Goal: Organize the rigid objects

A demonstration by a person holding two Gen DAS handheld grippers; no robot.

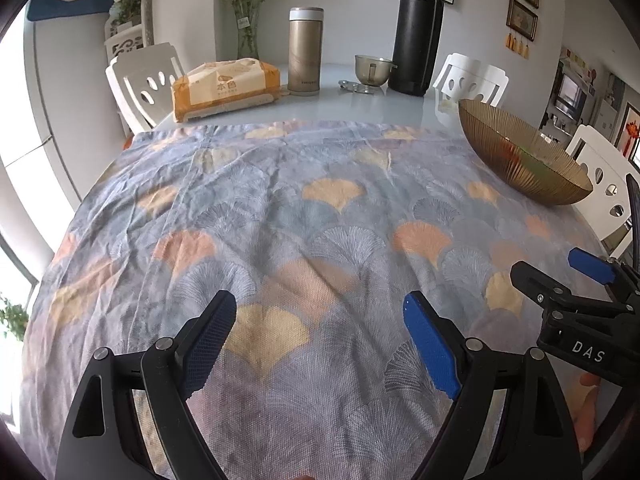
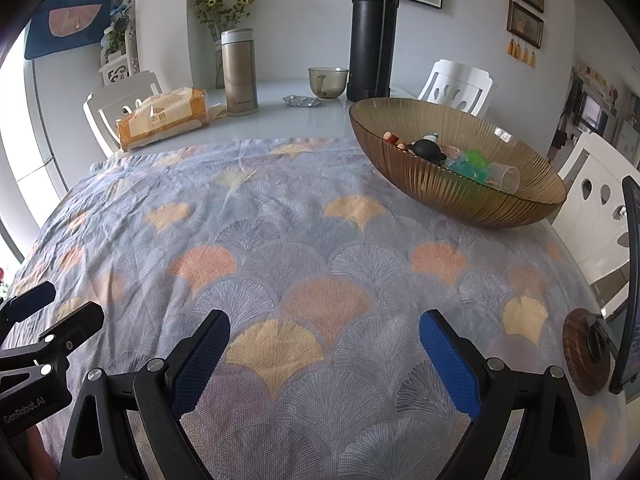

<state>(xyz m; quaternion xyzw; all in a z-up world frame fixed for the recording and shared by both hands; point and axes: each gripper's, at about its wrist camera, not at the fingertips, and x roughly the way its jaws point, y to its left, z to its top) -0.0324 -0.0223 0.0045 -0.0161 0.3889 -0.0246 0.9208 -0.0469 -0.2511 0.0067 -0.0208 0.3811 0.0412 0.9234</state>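
An amber ribbed glass bowl (image 2: 460, 196) stands at the right of the patterned cloth (image 2: 280, 240); it also shows in the left wrist view (image 1: 516, 160). Inside it lie a black penguin toy (image 2: 428, 148), a green toy (image 2: 474, 160), a clear plastic cup (image 2: 506, 176) and small wooden pieces (image 2: 394, 139). My left gripper (image 1: 320, 344) is open and empty, low over the cloth. My right gripper (image 2: 324, 364) is open and empty, beside it over the cloth's near part. Each gripper shows at the edge of the other's view.
At the table's far side stand a black thermos (image 2: 374, 36), a gold flask (image 2: 240, 72), a glass cup (image 2: 328, 82), a tissue pack (image 2: 164, 120), a blister pack (image 2: 302, 101) and a flower vase (image 1: 248, 32). White chairs ring the table. A phone on a stand (image 2: 628, 288) is at right.
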